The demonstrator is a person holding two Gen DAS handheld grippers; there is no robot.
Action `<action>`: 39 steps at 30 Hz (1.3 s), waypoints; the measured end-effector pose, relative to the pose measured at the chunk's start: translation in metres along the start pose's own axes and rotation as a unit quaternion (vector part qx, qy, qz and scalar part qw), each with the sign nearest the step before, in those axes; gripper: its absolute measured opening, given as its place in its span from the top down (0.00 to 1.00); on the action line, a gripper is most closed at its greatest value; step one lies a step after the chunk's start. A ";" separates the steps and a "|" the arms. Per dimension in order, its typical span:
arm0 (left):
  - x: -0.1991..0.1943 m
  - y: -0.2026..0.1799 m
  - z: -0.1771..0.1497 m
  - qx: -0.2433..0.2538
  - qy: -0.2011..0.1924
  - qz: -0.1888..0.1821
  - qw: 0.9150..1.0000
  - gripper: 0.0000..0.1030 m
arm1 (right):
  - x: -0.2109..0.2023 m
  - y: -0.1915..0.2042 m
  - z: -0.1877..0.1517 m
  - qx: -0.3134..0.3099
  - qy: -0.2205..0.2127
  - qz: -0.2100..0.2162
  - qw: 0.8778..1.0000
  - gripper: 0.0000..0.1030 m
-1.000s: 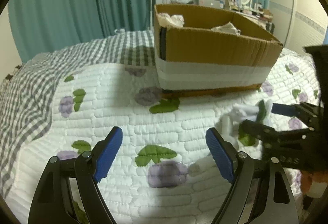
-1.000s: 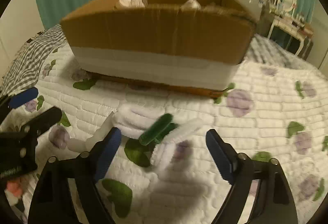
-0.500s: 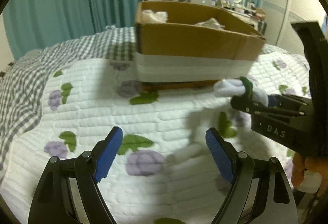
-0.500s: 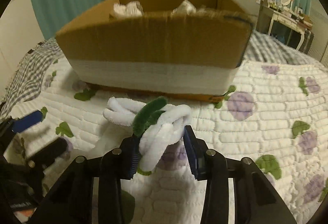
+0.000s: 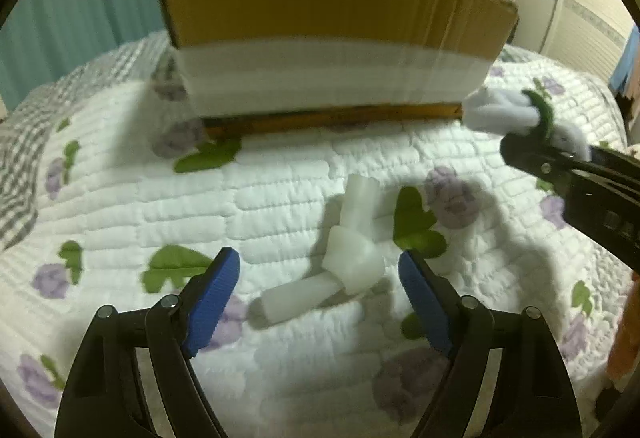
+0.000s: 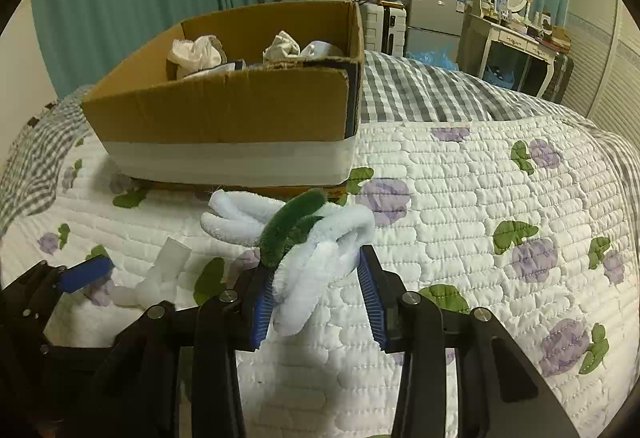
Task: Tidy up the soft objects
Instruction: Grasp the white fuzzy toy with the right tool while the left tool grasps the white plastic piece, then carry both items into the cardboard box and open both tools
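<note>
Nothing I can actually read from either wrist feed right now. The cardboard box [image 6: 224,117] has a plain white band around its lower half, no printing that I can make out. The fridge [image 6: 434,13] far back by the wall has a couple of small stickers on its door, but they're just coloured smudges to me. There's some faint marking on the body of the right gripper [image 5: 532,145] where it pokes into my left feed, way too blurry to spell out.
</note>
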State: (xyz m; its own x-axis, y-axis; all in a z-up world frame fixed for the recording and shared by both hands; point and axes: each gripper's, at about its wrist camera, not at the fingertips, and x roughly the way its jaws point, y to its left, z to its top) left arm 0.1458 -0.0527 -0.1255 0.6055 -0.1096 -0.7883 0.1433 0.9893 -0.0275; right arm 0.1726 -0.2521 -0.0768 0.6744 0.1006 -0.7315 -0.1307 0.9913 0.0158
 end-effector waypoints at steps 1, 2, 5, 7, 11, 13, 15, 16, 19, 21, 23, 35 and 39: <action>0.007 0.000 0.000 -0.001 0.008 -0.003 1.000 0.39 | 0.002 0.004 -0.001 -0.003 0.000 -0.001 1.000 0.62; 0.010 -0.001 -0.001 0.000 0.013 -0.005 1.000 0.40 | 0.002 0.005 -0.001 -0.008 0.000 -0.002 1.000 0.62; 0.016 -0.003 -0.002 0.002 0.019 -0.004 1.000 0.59 | 0.002 0.007 -0.002 -0.014 -0.001 -0.004 1.000 0.62; 0.012 -0.004 -0.001 0.006 0.017 -0.004 1.000 0.69 | 0.001 0.008 -0.003 -0.015 -0.003 -0.002 1.000 0.62; -0.001 -0.007 -0.005 0.015 0.008 -0.013 1.000 0.72 | -0.005 0.008 -0.004 -0.012 -0.007 0.005 1.000 0.62; -0.011 -0.010 -0.006 0.016 -0.002 -0.010 1.000 0.72 | -0.010 0.010 -0.004 -0.013 -0.012 0.008 1.000 0.62; -0.021 -0.008 -0.007 0.011 -0.008 -0.020 1.000 0.72 | -0.016 0.010 -0.005 -0.013 -0.016 0.013 1.000 0.62; -0.027 -0.007 -0.007 0.008 -0.012 -0.026 1.000 0.73 | -0.018 0.010 -0.005 -0.011 -0.018 0.014 1.000 0.62; -0.040 -0.008 -0.011 0.008 -0.023 -0.030 0.999 0.73 | -0.027 0.008 -0.009 -0.002 -0.021 0.021 1.000 0.62; -0.050 -0.008 -0.011 0.009 -0.031 -0.030 0.999 0.73 | -0.036 0.008 -0.010 -0.002 -0.027 0.021 0.999 0.62; -0.057 -0.005 -0.006 0.010 -0.038 -0.031 0.999 0.73 | -0.047 0.009 -0.010 -0.002 -0.033 0.024 0.999 0.62; -0.144 -0.006 0.026 0.013 -0.124 -0.030 0.992 0.73 | -0.130 0.022 0.019 -0.026 -0.102 0.005 0.994 0.62; -0.172 -0.005 0.041 0.019 -0.154 -0.025 0.988 0.73 | -0.158 0.028 0.041 -0.040 -0.130 0.005 0.991 0.62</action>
State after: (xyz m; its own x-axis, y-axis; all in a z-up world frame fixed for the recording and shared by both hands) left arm 0.0735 -0.0428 0.0357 0.8058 -0.1874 -0.5618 0.2040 0.9784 -0.0337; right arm 0.0923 -0.2369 0.0671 0.8356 0.1401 -0.5311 -0.1895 0.9811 -0.0395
